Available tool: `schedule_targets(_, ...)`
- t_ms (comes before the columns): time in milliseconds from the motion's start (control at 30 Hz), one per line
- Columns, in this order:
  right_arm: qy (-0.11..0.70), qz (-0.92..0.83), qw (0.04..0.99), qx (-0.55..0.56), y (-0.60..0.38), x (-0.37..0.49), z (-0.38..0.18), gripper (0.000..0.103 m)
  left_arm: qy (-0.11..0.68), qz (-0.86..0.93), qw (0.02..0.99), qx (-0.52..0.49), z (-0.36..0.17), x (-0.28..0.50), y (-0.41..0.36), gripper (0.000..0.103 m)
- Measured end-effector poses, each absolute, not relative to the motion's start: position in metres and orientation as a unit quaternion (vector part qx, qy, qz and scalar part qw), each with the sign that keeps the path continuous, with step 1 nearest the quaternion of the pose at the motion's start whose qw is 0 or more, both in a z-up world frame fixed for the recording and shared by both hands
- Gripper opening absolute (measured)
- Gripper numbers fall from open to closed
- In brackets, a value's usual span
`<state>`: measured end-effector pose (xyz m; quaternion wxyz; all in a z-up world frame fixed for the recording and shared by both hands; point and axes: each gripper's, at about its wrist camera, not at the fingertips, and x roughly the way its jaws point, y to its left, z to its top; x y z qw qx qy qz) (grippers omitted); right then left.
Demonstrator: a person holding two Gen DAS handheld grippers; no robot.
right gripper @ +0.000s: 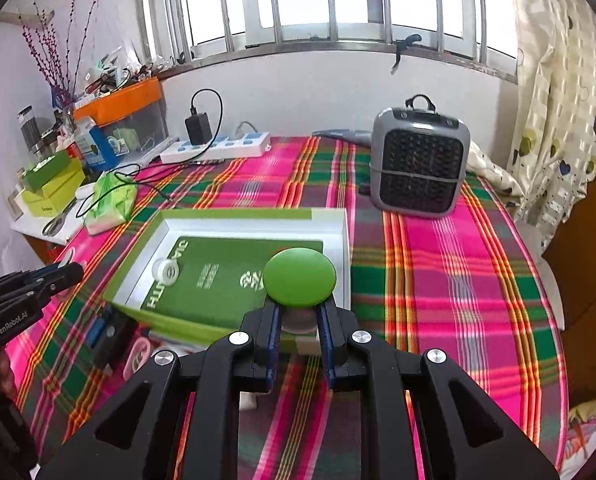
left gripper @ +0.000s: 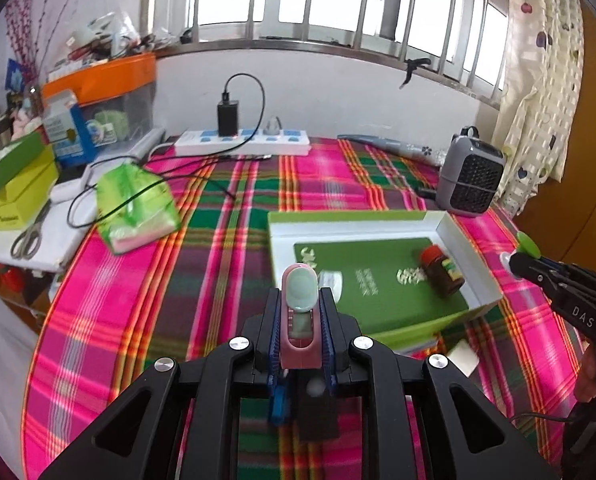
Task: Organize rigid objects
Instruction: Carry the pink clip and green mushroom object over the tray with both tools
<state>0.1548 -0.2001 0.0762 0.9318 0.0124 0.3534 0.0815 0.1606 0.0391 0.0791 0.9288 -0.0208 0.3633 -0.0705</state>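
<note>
My left gripper [left gripper: 299,300] is shut on a pink handheld device [left gripper: 298,320] with a pale green oval end, held above the plaid cloth. Ahead and to the right lies an open green box [left gripper: 449,236] with a white rim. In it are a green book [left gripper: 377,280], a brown jar with a red lid [left gripper: 441,274] and a white tape roll [left gripper: 331,280]. My right gripper [right gripper: 299,310] is shut on a round green-capped object [right gripper: 299,282], just over the near edge of the box [right gripper: 254,216]. That cap hides the jar in the right wrist view.
A grey fan heater [right gripper: 417,160] stands behind the box to the right. A white power strip [left gripper: 242,142] with a black charger and trailing cable lies at the back, with a green tissue pack [left gripper: 138,204] to the left. Small pink [right gripper: 138,354], blue and black items lie near the box's front.
</note>
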Motion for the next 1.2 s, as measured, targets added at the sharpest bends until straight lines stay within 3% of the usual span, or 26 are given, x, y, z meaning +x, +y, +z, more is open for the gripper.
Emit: schedule_targets(1200, 0.408, 0.093, 0.908, -0.01, -0.2, 0.267, 0.04, 0.018, 0.418, -0.097, 0.903, -0.029, 0.044, 0.276, 0.012, 0.017)
